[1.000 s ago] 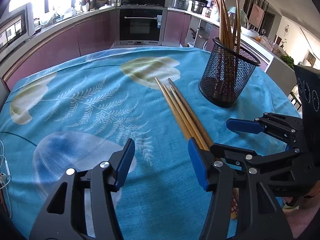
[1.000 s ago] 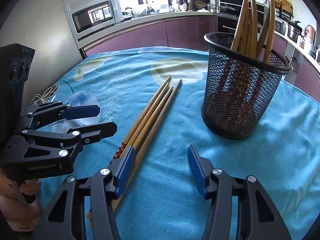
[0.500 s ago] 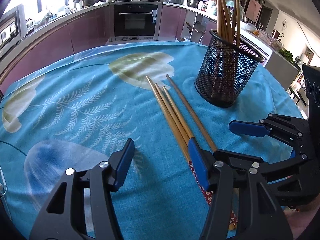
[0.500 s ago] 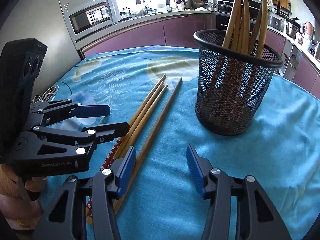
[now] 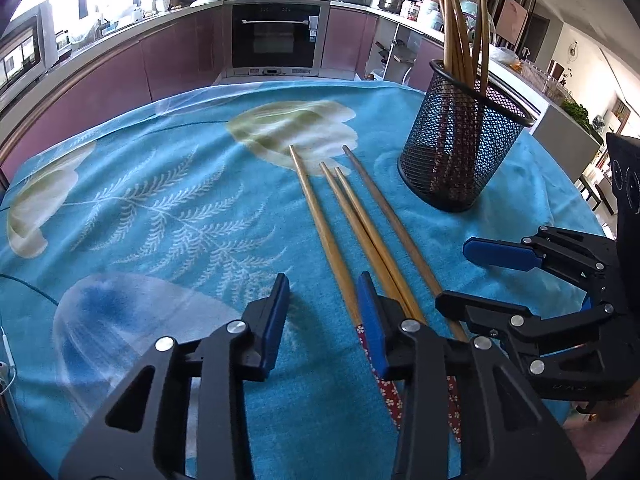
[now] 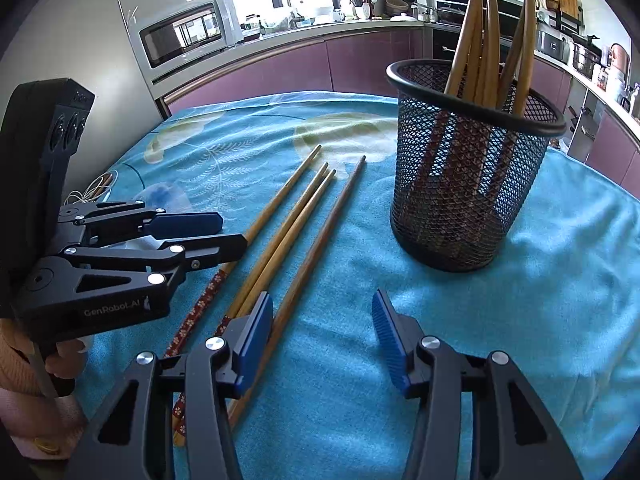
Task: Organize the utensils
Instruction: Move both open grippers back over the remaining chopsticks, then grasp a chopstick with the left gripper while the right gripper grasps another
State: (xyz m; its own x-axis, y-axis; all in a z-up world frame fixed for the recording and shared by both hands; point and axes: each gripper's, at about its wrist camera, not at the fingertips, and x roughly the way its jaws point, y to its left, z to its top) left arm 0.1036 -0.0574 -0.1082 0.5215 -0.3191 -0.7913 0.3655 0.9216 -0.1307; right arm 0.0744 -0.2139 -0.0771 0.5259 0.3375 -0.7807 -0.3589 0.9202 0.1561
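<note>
Several wooden chopsticks (image 5: 352,216) with red patterned ends lie side by side on the blue tablecloth; they also show in the right wrist view (image 6: 292,228). A black mesh holder (image 5: 460,148) stands upright to their right with several chopsticks in it; it also shows in the right wrist view (image 6: 468,168). My left gripper (image 5: 324,316) is open and empty, its right finger over the chopsticks' near ends. My right gripper (image 6: 320,340) is open and empty, its left finger beside the rightmost chopstick. Each gripper shows in the other's view: the right (image 5: 480,276), the left (image 6: 216,232).
The round table's blue cloth (image 5: 160,208) has fern and tulip prints. Kitchen cabinets and an oven (image 5: 276,36) stand behind it. A microwave (image 6: 188,32) sits on the counter. A white cable (image 6: 92,194) lies at the table's left edge.
The left gripper has moved forward and right, so its right finger now overlaps the chopsticks' ends. The chopsticks have spread apart slightly. Both grippers stay open.
</note>
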